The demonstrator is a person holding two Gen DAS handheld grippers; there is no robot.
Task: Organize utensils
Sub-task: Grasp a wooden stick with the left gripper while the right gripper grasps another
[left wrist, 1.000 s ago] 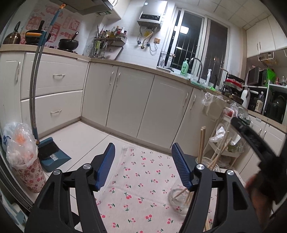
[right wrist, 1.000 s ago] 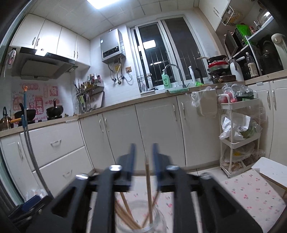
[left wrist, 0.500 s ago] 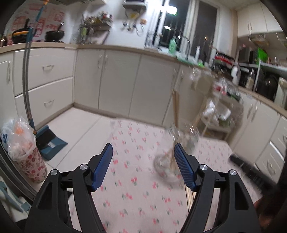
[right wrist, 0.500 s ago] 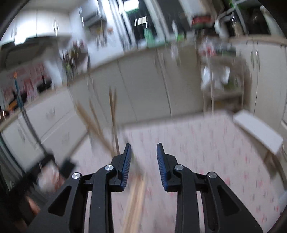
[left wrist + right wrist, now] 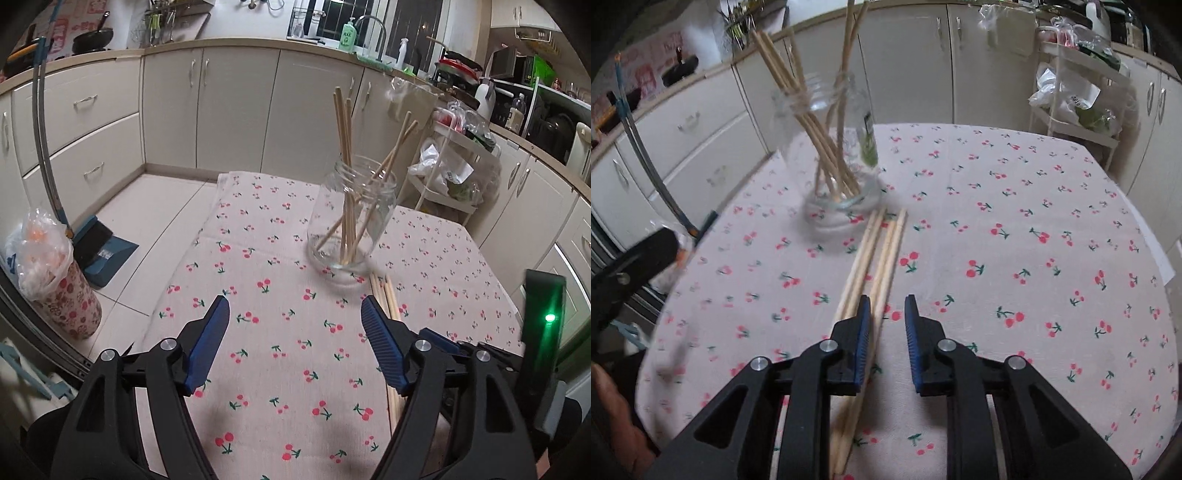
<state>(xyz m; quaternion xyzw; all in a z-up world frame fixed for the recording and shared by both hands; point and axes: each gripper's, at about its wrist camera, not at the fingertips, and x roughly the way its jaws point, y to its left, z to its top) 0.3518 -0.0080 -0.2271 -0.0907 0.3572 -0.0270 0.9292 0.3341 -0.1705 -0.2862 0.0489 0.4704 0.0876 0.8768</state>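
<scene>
Several pale wooden chopsticks (image 5: 347, 147) lean upright in the clear glass jar (image 5: 352, 221); more loose chopsticks (image 5: 875, 266) lie flat together just beside it.

The green soap bottle (image 5: 347, 35) by the sink reads "AXE".

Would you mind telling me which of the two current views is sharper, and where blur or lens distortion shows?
Left wrist view: sharp, the glass jar and cherry tablecloth crisp, though the fisheye bows the cabinets. Right wrist view: softer, with motion blur smearing the jar and the cloth's left side, while the loose chopsticks and right gripper stay fairly clear.
</scene>
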